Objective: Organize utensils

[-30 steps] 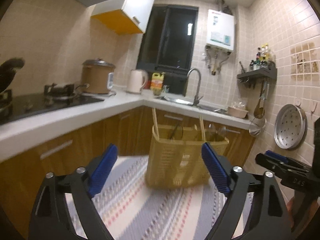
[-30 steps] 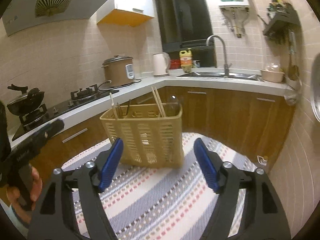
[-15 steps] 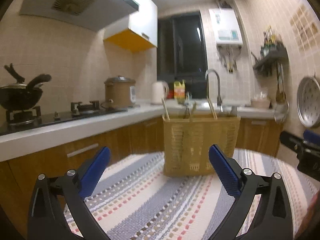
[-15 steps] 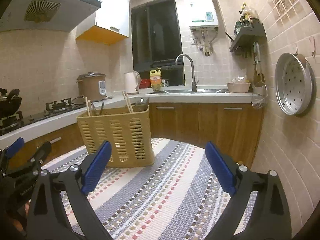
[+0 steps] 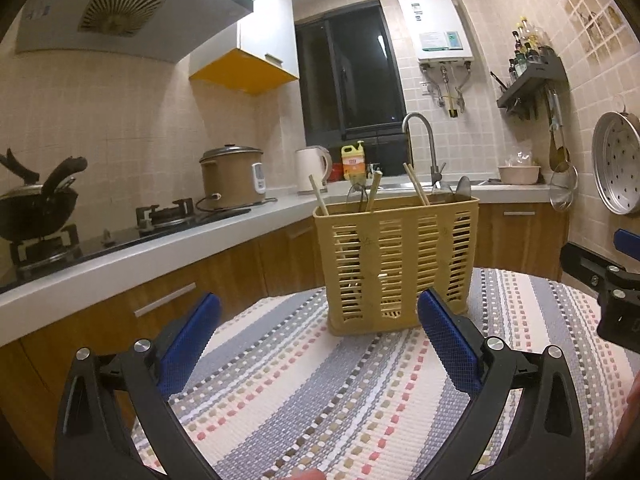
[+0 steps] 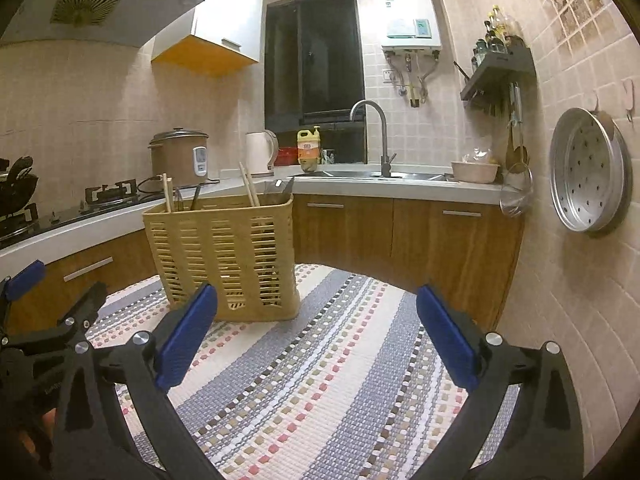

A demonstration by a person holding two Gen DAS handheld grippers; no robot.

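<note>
Yellow slotted plastic makes up the utensil basket [image 5: 396, 264], which stands upright on the striped cloth [image 5: 320, 392] covering our tabletop, just ahead of both tools. Our left tongs [image 5: 318, 334] and right tongs [image 6: 316, 328] are both spread wide and grasp nothing; the basket sits apart from either. Chopsticks [image 5: 416, 184] lean out of it at loose angles, with a few darker handles and what looks like a spoon [image 5: 464, 188] beside them, so the contents look mixed rather than sorted. We judge the main risk to be tipping: the basket is tall and light, and a sideways pull on a leaning stick could topple it. Thin sticks could also slip between the pads if pinched off-centre.
</note>
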